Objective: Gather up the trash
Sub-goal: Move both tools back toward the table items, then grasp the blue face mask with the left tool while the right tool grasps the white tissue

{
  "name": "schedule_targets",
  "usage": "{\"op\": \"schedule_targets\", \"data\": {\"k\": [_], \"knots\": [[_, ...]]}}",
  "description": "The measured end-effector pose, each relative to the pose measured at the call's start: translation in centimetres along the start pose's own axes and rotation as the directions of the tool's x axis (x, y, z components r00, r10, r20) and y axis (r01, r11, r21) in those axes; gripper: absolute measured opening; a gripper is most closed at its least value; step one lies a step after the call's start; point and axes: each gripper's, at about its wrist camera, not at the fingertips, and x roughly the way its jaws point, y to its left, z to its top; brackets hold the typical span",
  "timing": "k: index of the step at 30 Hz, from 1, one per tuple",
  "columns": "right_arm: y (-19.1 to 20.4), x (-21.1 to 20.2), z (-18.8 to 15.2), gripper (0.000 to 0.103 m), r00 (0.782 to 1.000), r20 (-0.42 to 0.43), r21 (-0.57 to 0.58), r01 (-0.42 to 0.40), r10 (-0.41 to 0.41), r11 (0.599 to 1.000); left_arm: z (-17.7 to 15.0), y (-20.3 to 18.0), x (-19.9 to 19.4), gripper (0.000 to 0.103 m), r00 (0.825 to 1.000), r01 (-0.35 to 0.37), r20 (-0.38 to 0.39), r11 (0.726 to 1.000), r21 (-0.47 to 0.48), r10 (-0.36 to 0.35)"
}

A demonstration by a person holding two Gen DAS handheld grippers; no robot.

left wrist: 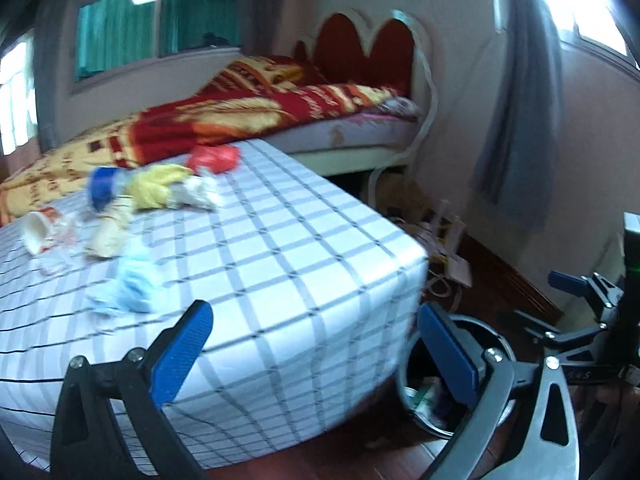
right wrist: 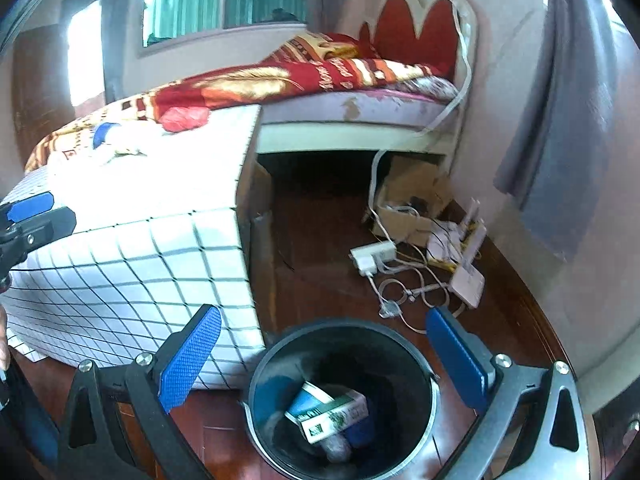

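Observation:
Trash lies on a checked tablecloth [left wrist: 280,248]: a red wrapper [left wrist: 214,158], a yellow crumpled piece [left wrist: 158,186], a bottle with a blue cap [left wrist: 102,188], a paper cup [left wrist: 36,230] and a light blue mask [left wrist: 134,286]. My left gripper [left wrist: 316,360] is open and empty over the table's near corner. My right gripper [right wrist: 324,356] is open and empty above a black bin [right wrist: 424,376] on the floor. The bin holds a green and white carton [right wrist: 332,410]. The bin also shows in the left wrist view [left wrist: 496,332]. The right gripper appears at the left view's right edge [left wrist: 576,292].
A bed with a red and yellow blanket [left wrist: 248,108] stands behind the table. A power strip, cables and a white router [right wrist: 424,264] lie on the wooden floor by the wall. A cardboard box [right wrist: 416,196] sits under the bed's end. Grey curtains [right wrist: 568,120] hang at right.

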Motion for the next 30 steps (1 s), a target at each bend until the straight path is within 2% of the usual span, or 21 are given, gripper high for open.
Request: {"op": "schedule_targets", "data": {"k": [7, 9, 11, 17, 19, 21, 26, 28, 29, 30], "knots": [[4.7, 0.5, 3.0, 0.103, 0.996, 0.042, -0.052, -0.079, 0.081, 0.996, -0.1, 4.8, -1.2, 0.102, 0.992, -0.117, 0.031, 0.991, -0.062, 0.119], [6.2, 1.2, 3.6, 0.103, 0.995, 0.026, -0.079, -0.094, 0.096, 0.992, -0.1, 5.9, -1.3, 0.102, 0.990, -0.138, 0.031, 0.988, -0.071, 0.140], [7.7, 1.8, 4.2, 0.103, 0.998, 0.010, -0.111, -0.062, 0.063, 0.992, -0.3, 6.9, -1.2, 0.100, 0.987, -0.158, 0.031, 0.985, -0.076, 0.161], [9.5, 3.3, 6.6, 0.103, 0.995, 0.002, -0.087, -0.103, 0.103, 0.991, -0.6, 10.2, 0.7, 0.095, 0.981, -0.191, 0.001, 0.974, -0.121, 0.192], [10.1, 4.1, 7.8, 0.103, 0.994, 0.003, -0.087, -0.105, 0.105, 0.991, -0.6, 11.2, 2.2, 0.087, 0.983, -0.185, -0.028, 0.973, -0.138, 0.183], [10.5, 4.7, 8.6, 0.103, 0.992, 0.000, -0.073, -0.128, 0.128, 0.989, -0.6, 12.1, 3.6, 0.086, 0.982, -0.188, -0.052, 0.970, -0.154, 0.182], [11.8, 7.2, 11.2, 0.103, 0.983, -0.022, -0.050, -0.183, 0.182, 0.982, -0.2, 13.7, 6.7, 0.075, 0.983, -0.169, -0.109, 0.968, -0.186, 0.150], [12.7, 8.8, 12.4, 0.103, 0.977, -0.038, -0.055, -0.209, 0.207, 0.976, 0.0, 14.0, 7.7, 0.062, 0.984, -0.147, -0.130, 0.971, -0.190, 0.124], [13.0, 9.4, 12.9, 0.102, 0.975, -0.041, -0.055, -0.221, 0.219, 0.974, 0.2, 14.1, 7.9, 0.059, 0.985, -0.144, -0.121, 0.973, -0.181, 0.124], [13.5, 10.1, 13.4, 0.101, 0.973, -0.046, -0.057, -0.231, 0.228, 0.971, 0.6, 14.3, 8.2, 0.047, 0.986, -0.128, -0.125, 0.975, -0.180, 0.107]]}}
